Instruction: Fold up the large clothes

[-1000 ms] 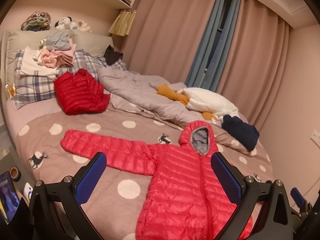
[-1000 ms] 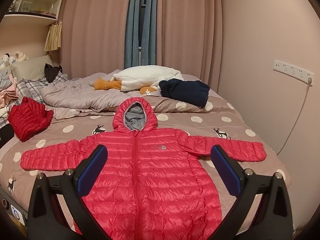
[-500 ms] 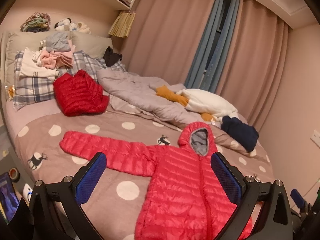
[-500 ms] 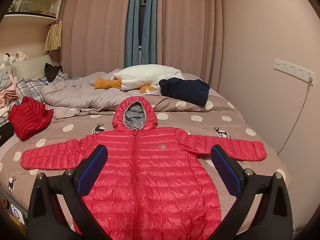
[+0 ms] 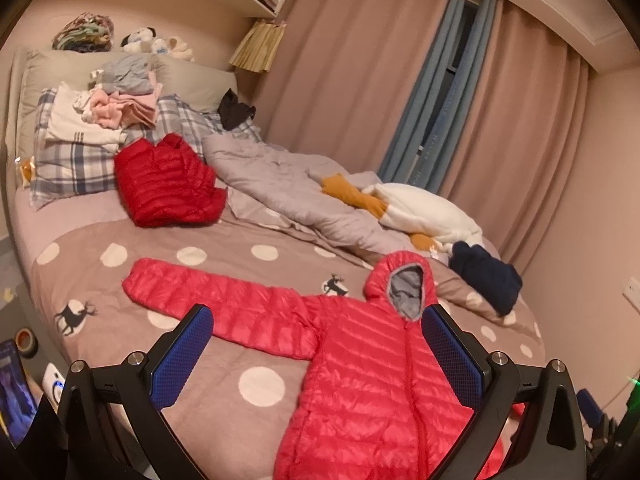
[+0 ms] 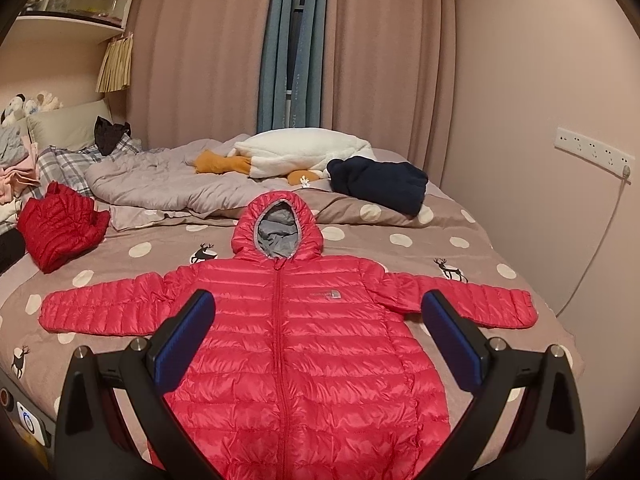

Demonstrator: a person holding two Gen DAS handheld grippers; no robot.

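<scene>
A red hooded puffer jacket point(image 6: 304, 336) lies flat and face up on the polka-dot bed cover point(image 6: 420, 240), zipped, both sleeves spread out sideways, hood toward the far side. In the left wrist view the same jacket point(image 5: 372, 368) shows its left sleeve stretched across the cover. My left gripper point(image 5: 316, 356) hovers open above the jacket's left shoulder, holding nothing. My right gripper point(image 6: 318, 340) hangs open over the jacket's chest, also holding nothing.
A second, darker red puffer jacket point(image 5: 168, 182) lies bundled near the plaid pillows point(image 5: 68, 160). A crumpled grey duvet point(image 5: 288, 188), a white and orange plush point(image 6: 296, 154) and a navy garment point(image 6: 380, 184) sit at the far side. Folded clothes point(image 5: 116, 108) are stacked on the pillows. A wall point(image 6: 540, 80) bounds the right.
Both views have shifted only slightly; the jacket sits a touch lower and nearer in the left wrist view. Both grippers stay open and the jacket has not been touched.
</scene>
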